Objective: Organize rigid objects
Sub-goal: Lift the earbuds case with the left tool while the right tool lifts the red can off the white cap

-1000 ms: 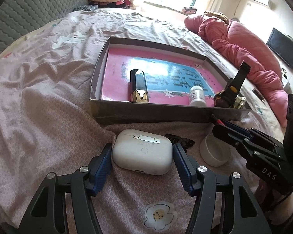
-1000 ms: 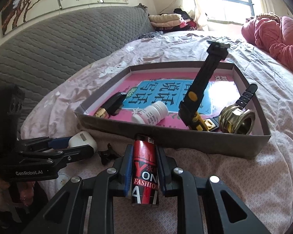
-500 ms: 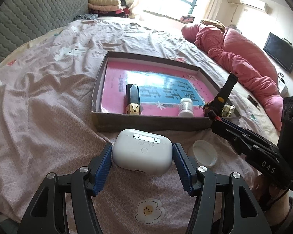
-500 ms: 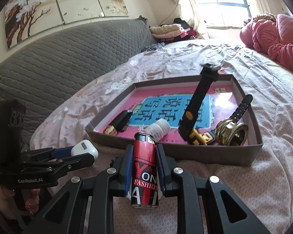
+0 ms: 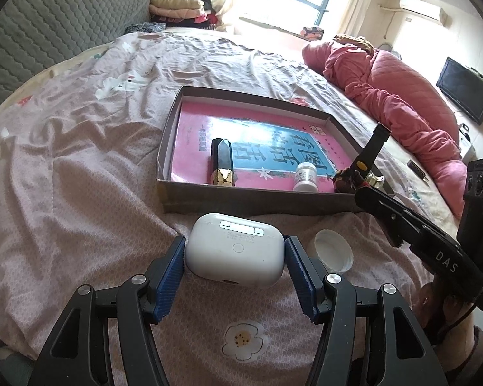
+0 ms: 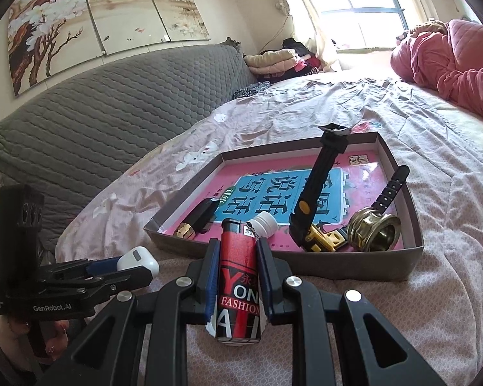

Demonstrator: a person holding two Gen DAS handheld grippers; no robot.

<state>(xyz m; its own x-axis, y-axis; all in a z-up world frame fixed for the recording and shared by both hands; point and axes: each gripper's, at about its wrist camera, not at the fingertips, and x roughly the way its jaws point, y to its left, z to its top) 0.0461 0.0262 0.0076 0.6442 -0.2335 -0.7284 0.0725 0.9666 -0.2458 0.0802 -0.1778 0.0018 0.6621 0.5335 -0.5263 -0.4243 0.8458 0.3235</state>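
Earbud case [image 5: 235, 252], white, sits lower centre of my left wrist view, clamped between the blue pads [image 5: 170, 273] of my left claw [image 5: 235, 268]; both pads press its sides. In the right wrist view the same case shows at lower left, poking out of that claw.

Lighter [image 6: 240, 283], red and black with white lettering, lower centre of the right wrist view. My right claw [image 6: 236, 273] is closed on it, pads tight against both long sides, its black top toward the box.

Cardboard box [image 5: 241, 197], shallow, mid-frame in both views, resting on the pink bedsheet [image 5: 80, 177]. A pink and blue booklet [image 5: 257, 141] lines its floor. On it:
- black and gold lipstick [image 5: 222, 162], left part of the box in the left wrist view
- small white bottle [image 5: 306, 177], lying on its side
- black and yellow tool [image 6: 318, 199], leaning upward
- brass piece [image 6: 375, 233] with a black watch strap [image 6: 391, 189], right corner in the right wrist view

White cap [image 5: 333, 251] lies on the sheet just right of the earbud case, outside the box.

Grey quilted headboard [image 6: 96, 112] upper left; pink duvet [image 5: 402, 96] upper right.
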